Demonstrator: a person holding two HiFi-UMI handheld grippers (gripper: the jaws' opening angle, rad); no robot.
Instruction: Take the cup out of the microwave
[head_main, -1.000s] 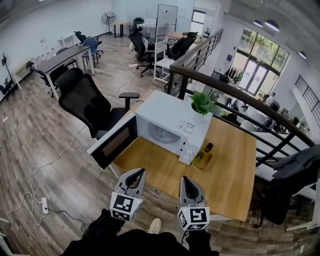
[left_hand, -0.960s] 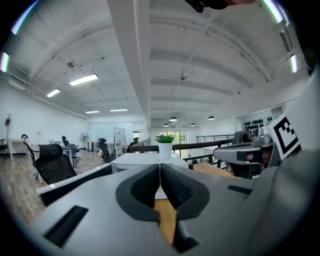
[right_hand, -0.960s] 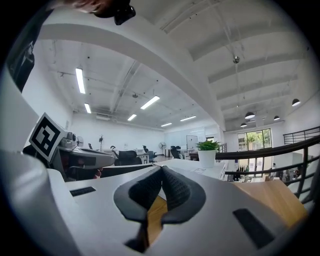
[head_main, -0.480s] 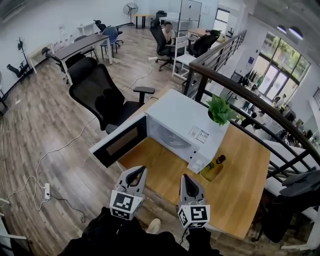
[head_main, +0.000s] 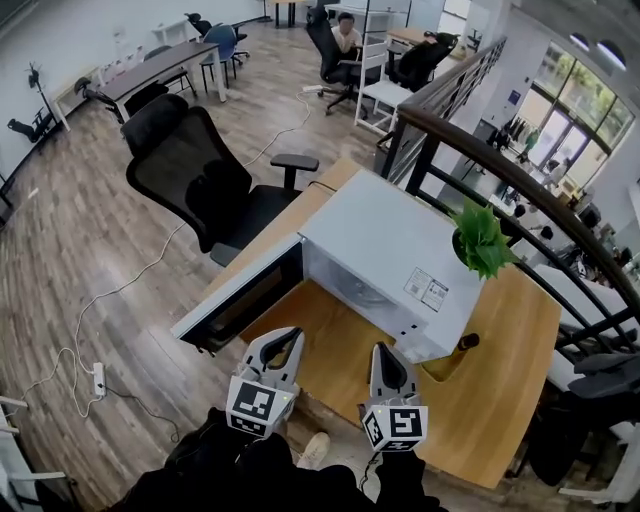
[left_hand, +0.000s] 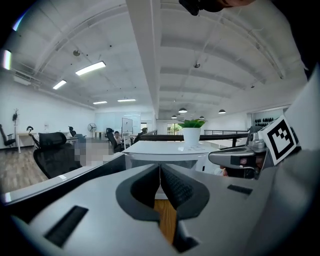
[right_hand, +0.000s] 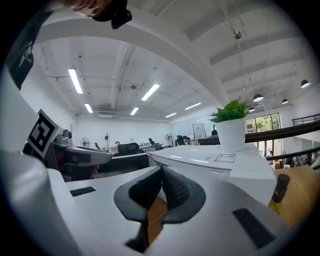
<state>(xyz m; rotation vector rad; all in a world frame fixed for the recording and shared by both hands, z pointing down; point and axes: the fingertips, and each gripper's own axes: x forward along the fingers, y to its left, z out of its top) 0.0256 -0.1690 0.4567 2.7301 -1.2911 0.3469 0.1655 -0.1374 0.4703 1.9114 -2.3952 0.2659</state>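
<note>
Microwave door open; plant, bottle at right; chair behind.

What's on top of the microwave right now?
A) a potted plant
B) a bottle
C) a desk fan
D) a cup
A: a green potted plant stands on the flat top of the white microwave, toward its right end in the head view.

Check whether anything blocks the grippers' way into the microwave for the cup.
Nothing visible does. The microwave has its door swung open to the left, and only bare table lies between the left gripper, the right gripper and the opening. The bottle stands aside, right of the microwave. The cup itself does not show.
</note>
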